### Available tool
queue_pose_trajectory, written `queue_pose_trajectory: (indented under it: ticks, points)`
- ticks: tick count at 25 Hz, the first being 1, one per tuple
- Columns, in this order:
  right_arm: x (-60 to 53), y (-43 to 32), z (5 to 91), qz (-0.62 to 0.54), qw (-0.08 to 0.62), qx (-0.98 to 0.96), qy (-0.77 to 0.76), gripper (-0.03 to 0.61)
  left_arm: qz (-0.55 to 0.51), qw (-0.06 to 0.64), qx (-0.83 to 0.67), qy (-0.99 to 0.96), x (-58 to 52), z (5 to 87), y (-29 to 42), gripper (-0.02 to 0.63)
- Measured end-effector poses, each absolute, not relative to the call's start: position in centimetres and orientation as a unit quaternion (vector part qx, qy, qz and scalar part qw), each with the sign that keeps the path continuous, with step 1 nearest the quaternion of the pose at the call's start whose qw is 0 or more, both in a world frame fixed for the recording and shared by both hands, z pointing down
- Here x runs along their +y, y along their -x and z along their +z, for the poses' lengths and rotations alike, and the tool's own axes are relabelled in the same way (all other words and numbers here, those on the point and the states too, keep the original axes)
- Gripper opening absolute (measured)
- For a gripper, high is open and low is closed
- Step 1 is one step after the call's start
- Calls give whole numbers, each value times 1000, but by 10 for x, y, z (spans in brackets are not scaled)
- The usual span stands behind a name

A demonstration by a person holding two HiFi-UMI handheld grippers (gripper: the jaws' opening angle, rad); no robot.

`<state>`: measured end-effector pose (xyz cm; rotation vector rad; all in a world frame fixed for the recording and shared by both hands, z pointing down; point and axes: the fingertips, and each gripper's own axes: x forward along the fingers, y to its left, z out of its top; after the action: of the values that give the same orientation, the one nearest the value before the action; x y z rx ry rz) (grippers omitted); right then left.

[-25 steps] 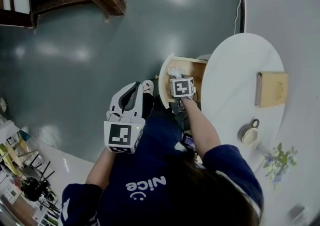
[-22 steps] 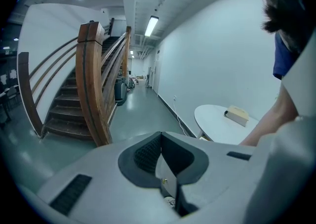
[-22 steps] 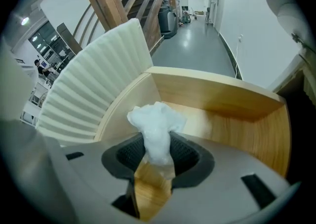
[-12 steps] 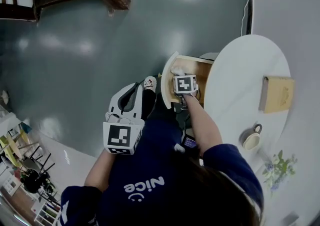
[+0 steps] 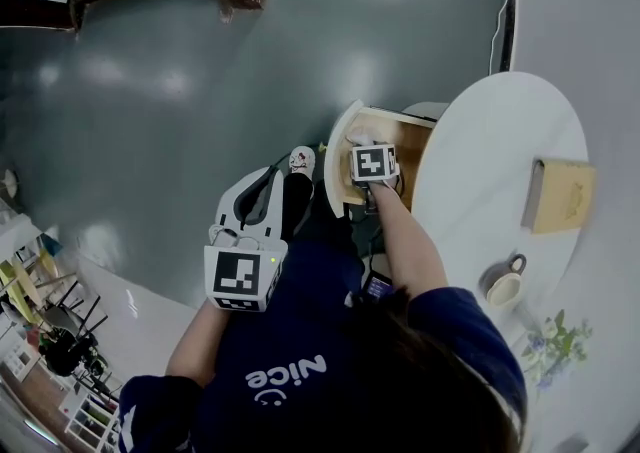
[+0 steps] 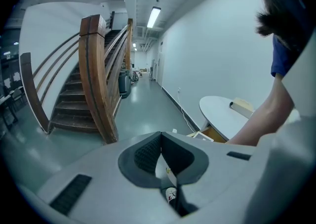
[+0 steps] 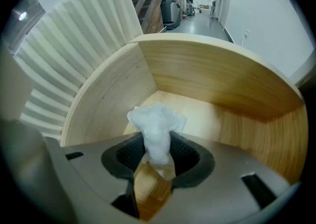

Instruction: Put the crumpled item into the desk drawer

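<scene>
Right gripper point(image 7: 157, 151) lower inside desk drawer point(image 7: 212, 82), jaws on crumpled item point(image 7: 156, 128)

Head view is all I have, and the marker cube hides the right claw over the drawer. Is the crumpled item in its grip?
Observer: Yes. In the right gripper view, the right claw is pinched on the crumpled white item.
Operator: Is it inside the drawer yet?
Observer: The curved walls of the wooden drawer rise around the item, and it sits over the wood floor. I cannot tell whether it touches that floor.
Operator: And the left claw?
Observer: In the left gripper view, the left claw is shut with nothing between its jaws.
</scene>
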<state>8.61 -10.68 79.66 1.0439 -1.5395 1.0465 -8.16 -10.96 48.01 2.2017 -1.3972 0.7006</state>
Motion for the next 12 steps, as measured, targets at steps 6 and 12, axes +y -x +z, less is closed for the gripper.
queue_pose_trajectory:
  ticks: [6, 12]
  points:
    - [-110, -85, 798, 432, 484, -631, -426, 176, 255, 222, -508, -792, -110, 483, 86, 5]
    - [-107, -85, 797, 450, 479, -622, -425, 223, 254, 223, -507, -793, -112, 483, 88, 5]
